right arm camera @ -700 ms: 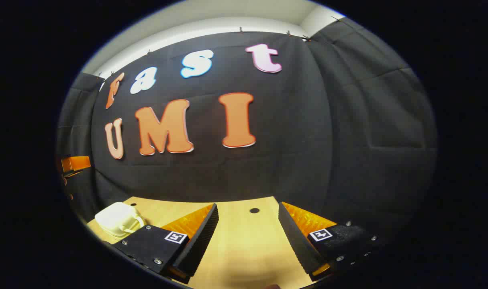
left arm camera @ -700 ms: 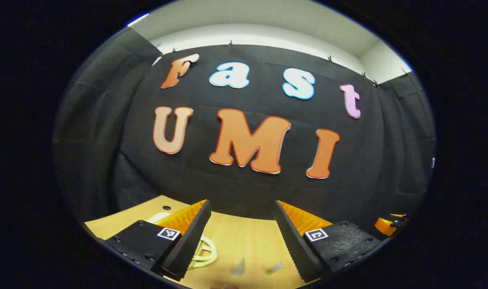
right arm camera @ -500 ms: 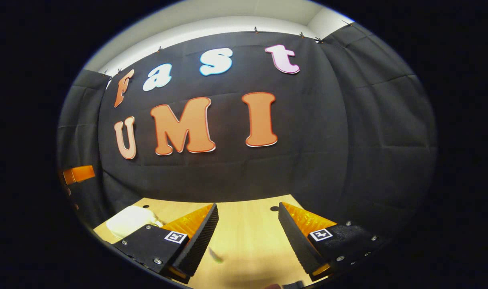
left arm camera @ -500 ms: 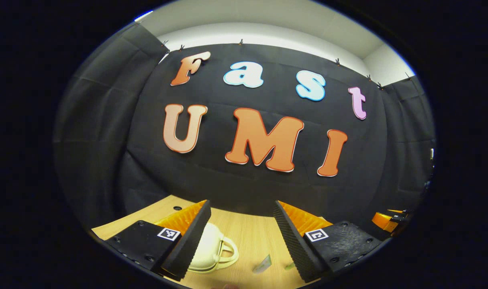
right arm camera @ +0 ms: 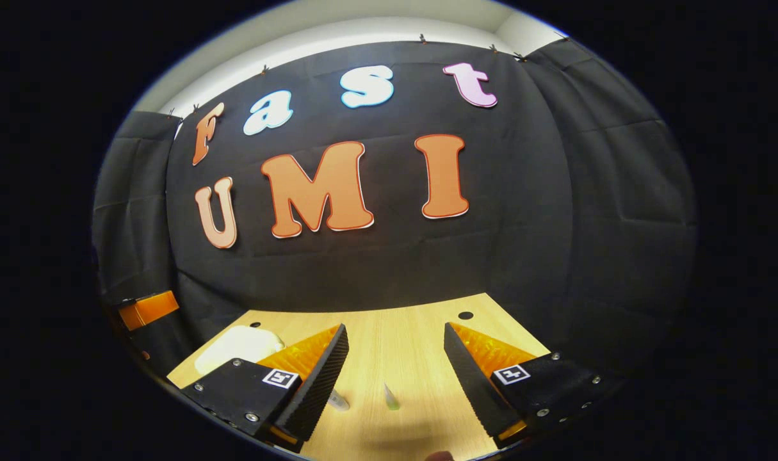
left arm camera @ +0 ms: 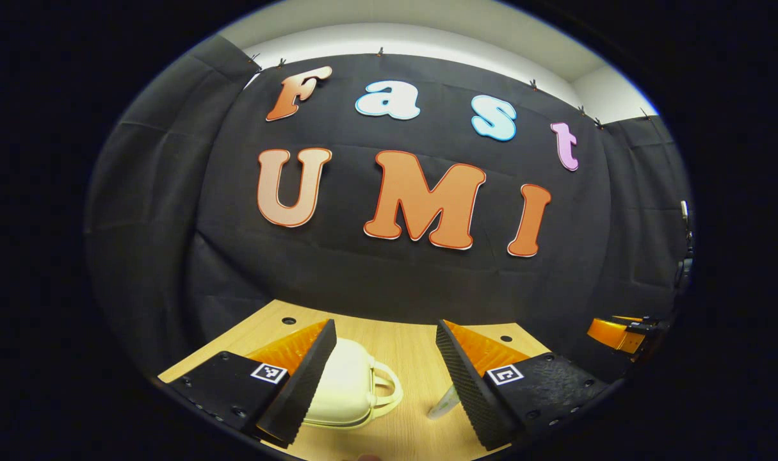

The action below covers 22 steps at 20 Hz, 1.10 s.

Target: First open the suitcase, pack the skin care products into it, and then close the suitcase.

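Observation:
A small cream suitcase (left arm camera: 349,389) with a looped handle lies closed on the wooden table (left arm camera: 408,349), partly behind my left gripper's near finger. My left gripper (left arm camera: 383,378) is open above the table, nothing between its fingers. A small skin care tube (left arm camera: 444,403) lies by its right finger. In the right gripper view the suitcase (right arm camera: 237,344) sits at far left. Two small tubes (right arm camera: 391,397) (right arm camera: 339,401) lie on the table below my right gripper (right arm camera: 394,371), which is open and holds nothing.
The black cloth wall stands close behind the table's far edge. Small round holes (right arm camera: 465,315) mark the tabletop. The other gripper shows at the right edge of the left gripper view (left arm camera: 622,333) and at the left edge of the right gripper view (right arm camera: 146,309).
Both cameras have tilted down, bringing more of the table into view. The suitcase and the small tubes now show more fully. Both grippers stay open.

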Each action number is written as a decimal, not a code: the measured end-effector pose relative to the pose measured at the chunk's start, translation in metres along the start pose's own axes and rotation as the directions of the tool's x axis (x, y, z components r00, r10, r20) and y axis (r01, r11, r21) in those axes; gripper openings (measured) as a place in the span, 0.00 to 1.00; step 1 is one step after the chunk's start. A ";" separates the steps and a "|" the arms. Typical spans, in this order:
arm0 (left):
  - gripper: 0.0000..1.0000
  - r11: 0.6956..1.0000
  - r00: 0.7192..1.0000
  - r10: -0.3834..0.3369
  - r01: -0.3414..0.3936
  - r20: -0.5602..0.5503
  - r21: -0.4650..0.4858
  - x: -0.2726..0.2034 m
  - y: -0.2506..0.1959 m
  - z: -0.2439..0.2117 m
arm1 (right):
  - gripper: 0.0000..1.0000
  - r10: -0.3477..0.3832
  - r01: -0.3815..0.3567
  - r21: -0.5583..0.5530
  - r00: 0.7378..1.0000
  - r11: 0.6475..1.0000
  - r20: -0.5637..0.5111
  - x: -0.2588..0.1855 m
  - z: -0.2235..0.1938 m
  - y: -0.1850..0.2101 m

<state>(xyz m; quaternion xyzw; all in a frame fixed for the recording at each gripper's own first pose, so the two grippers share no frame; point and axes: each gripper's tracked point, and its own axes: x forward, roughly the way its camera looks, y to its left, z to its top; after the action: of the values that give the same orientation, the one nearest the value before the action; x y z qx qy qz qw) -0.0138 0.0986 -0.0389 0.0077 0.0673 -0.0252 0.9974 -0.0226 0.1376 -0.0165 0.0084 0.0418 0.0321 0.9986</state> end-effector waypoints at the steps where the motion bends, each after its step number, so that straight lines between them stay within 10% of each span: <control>1: 0.97 1.000 1.000 0.001 -0.001 0.000 -0.013 -0.001 -0.003 -0.002 | 0.95 0.008 -0.008 0.001 1.000 1.000 -0.003 0.001 0.002 -0.002; 18: 0.97 0.999 0.996 -0.017 0.021 -0.088 0.049 0.017 -0.040 -0.055 | 0.95 0.037 -0.037 -0.008 0.996 0.999 -0.079 0.005 -0.023 -0.025; 22: 0.97 0.971 0.987 0.024 0.015 -0.158 0.238 0.039 -0.026 -0.101 | 0.95 0.011 -0.011 -0.001 0.993 1.000 -0.115 0.003 -0.034 -0.035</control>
<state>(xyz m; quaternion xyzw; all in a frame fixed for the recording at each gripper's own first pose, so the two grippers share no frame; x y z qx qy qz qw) 0.0100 0.0731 -0.1440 0.1293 0.1433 -0.0301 0.9807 -0.0202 0.1029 -0.0511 0.0060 0.0993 0.0379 0.9943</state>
